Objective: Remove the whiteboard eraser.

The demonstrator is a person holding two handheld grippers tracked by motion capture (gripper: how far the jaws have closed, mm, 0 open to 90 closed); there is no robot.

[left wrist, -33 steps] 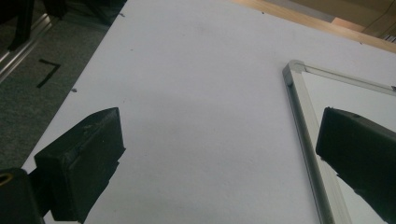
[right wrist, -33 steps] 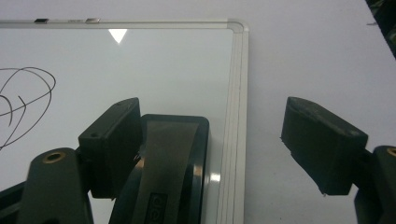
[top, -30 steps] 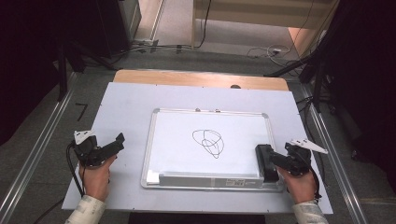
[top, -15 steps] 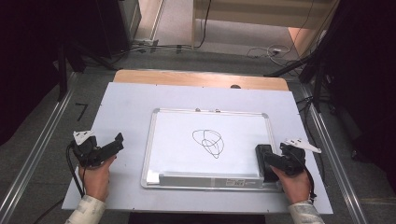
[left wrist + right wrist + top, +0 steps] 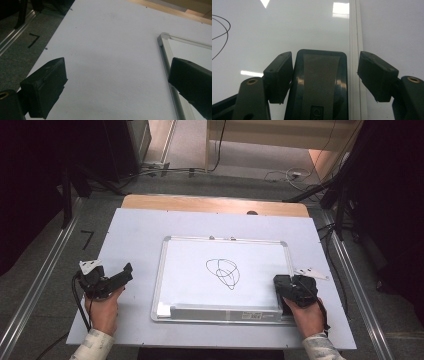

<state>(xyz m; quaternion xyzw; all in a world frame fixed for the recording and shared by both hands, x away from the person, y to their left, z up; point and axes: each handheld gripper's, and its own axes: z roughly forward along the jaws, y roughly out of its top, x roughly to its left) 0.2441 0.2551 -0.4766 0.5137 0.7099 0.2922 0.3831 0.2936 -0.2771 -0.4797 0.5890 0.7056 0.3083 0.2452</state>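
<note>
Right gripper (image 5: 324, 75) closing w/ rounded-rectangular black eraser (image 5: 319, 82) between jaws, probably not clamped yet; glossy whiteboard (image 5: 274, 30).

The whiteboard (image 5: 220, 275) takes up the middle of the white table (image 5: 135, 230), its raised metal frame (image 5: 160, 270) a low ridge to cross at every edge. At the board's five o'clock corner the dark eraser (image 5: 319, 82) sits between the right gripper (image 5: 292, 290) jaws, with a gap on its frame side (the other jaw lies close against it). At nine o'clock of the board, around the left gripper (image 5: 120, 275), the table is bare; likewise the strip at twelve o'clock. The scribble (image 5: 222, 271) lies flat.
</note>
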